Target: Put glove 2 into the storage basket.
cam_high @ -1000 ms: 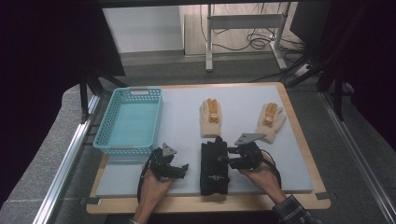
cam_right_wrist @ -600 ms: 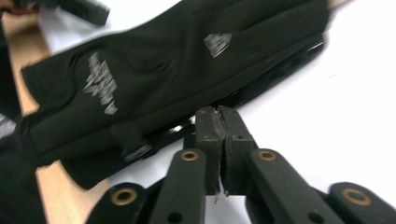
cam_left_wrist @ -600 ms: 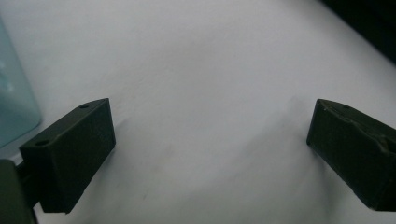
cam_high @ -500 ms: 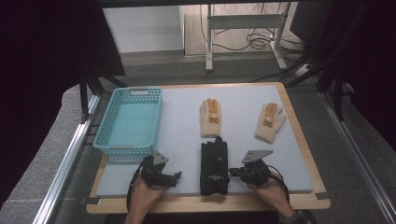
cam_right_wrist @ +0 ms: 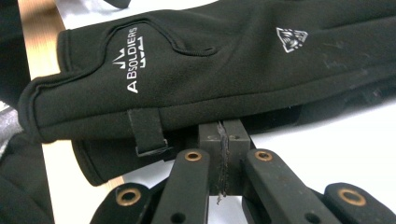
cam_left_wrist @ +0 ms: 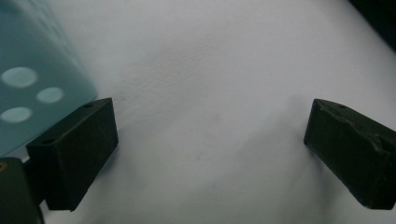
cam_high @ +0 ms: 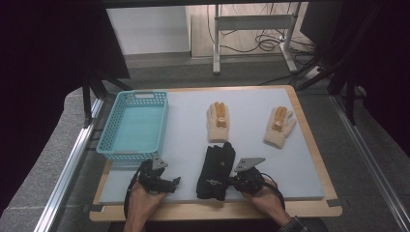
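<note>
1. Black gloves (cam_high: 216, 171) lie stacked on the pale mat (cam_high: 300, 159), right against the tip of my right claw (cam_high: 235, 182), which sits at their cuff end near the front edge of the board
2. My right claw (cam_right_wrist: 223, 140) has its jaws pressed together with no gap between the pads; their tips sit at the lower edge of the gloves' (cam_right_wrist: 196, 79) side, tucked under the top glove's hem. I cannot tell whether any fabric is caught between them
3. Just ahead of that claw, on the top glove, I see a small strap tab (cam_right_wrist: 147, 130) to the left of the jaws, white lettering (cam_right_wrist: 128, 58) beyond it, and a white triangular badge (cam_right_wrist: 292, 38) farther off to the right
4. My left claw (cam_high: 169, 182) rests on the mat, apart from the gloves, which lie off to its right
5. My left claw (cam_left_wrist: 210, 154) stands wide, with bare mat (cam_left_wrist: 210, 70) between the two pads and nothing in its grasp
6. Beyond my left claw and slightly to its left sits the blue basket (cam_high: 112, 131), with nothing in it; its perforated wall (cam_left_wrist: 28, 84) shows blurred just past my left-hand pad
7. Far ahead of my right claw, two cream gloves lie flat on the mat: one (cam_high: 218, 122) straight beyond the black gloves, the other (cam_high: 280, 126) farther to the right, well apart from both claws
</note>
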Motion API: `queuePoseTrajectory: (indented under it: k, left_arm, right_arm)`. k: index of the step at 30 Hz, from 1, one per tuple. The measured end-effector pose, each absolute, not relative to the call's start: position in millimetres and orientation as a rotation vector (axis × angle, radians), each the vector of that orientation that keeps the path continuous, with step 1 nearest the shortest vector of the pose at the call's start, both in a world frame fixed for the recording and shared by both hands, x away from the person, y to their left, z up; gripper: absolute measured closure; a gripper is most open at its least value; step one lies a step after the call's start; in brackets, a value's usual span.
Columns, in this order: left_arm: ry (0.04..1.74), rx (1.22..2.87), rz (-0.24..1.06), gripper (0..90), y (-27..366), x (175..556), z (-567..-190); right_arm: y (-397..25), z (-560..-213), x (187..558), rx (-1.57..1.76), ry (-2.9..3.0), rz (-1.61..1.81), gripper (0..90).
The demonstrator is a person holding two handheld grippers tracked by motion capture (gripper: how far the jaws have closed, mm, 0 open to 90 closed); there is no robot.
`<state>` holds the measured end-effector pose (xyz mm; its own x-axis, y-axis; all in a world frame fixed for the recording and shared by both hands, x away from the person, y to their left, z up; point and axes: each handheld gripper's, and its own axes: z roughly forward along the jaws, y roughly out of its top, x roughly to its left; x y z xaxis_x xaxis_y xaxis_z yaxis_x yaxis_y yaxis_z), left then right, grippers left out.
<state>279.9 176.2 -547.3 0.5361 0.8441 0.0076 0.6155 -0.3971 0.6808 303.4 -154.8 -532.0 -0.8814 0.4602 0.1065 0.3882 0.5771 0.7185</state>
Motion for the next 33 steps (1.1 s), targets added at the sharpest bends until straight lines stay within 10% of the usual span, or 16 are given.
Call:
queuePoseTrajectory:
  k: [15, 33]
  left_arm:
    - [1.131, 2.101, 0.427, 0.7, 188, 282, -555]
    - [1.136, 2.086, 0.423, 0.7, 188, 282, -556]
  right_arm:
    - [-115, -532, 310, 0.679, 2.670, 1.188, 84.9]
    - [-216, -516, 324, 0.886, 2.463, 1.098, 56.6]
